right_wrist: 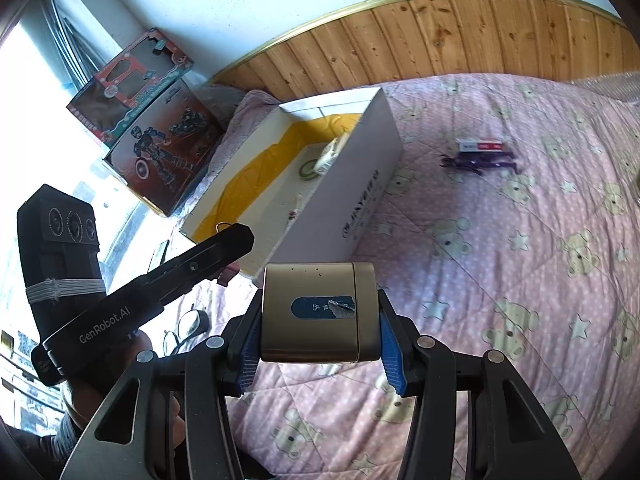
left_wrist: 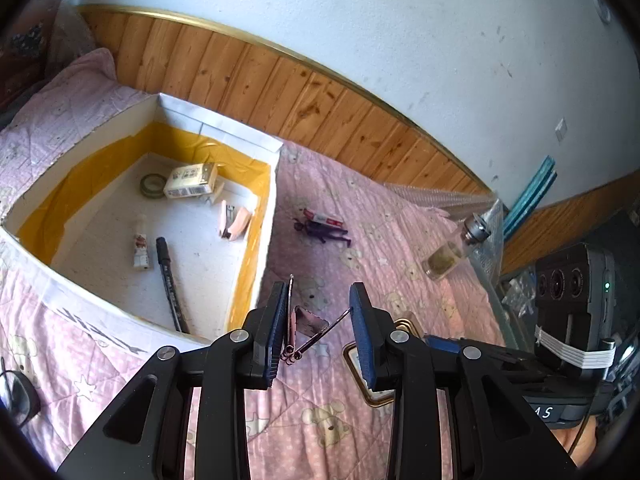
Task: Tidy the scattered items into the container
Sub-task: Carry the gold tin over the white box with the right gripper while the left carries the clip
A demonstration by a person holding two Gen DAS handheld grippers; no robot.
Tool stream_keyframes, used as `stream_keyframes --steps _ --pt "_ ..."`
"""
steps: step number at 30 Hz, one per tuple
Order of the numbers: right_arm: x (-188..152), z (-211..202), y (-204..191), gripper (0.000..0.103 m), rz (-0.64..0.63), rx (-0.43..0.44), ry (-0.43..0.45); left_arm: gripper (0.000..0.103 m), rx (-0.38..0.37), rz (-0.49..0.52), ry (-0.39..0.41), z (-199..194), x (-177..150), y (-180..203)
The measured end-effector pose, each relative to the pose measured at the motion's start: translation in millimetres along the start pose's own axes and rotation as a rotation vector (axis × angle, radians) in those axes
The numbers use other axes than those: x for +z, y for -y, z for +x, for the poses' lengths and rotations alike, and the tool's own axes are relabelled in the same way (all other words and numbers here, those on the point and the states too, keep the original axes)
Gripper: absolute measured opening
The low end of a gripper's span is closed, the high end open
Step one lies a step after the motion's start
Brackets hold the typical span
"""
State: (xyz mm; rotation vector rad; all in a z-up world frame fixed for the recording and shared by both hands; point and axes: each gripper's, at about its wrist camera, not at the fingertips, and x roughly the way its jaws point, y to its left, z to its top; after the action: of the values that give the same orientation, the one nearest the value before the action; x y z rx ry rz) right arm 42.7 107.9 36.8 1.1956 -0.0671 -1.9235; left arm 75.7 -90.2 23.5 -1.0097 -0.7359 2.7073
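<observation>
Your right claw clamps a gold box; ahead-left of it sits the white container, ahead-right a purple figure.
</observation>
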Motion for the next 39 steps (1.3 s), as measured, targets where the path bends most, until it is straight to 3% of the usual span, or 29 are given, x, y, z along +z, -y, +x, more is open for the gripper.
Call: stream_keyframes --steps 28,39 --pt "49.7 27.4 -42.5 0.052 -0.068 0.049 0.021 0.032 0.015 -0.044 0.077 -28.5 44.3 -39.5" --pt "64.0 42.2 -49.6 0.052 -0.084 0.06 0.015 0.032 0.056 0.01 0.09 -30.3 69.7 -50.5"
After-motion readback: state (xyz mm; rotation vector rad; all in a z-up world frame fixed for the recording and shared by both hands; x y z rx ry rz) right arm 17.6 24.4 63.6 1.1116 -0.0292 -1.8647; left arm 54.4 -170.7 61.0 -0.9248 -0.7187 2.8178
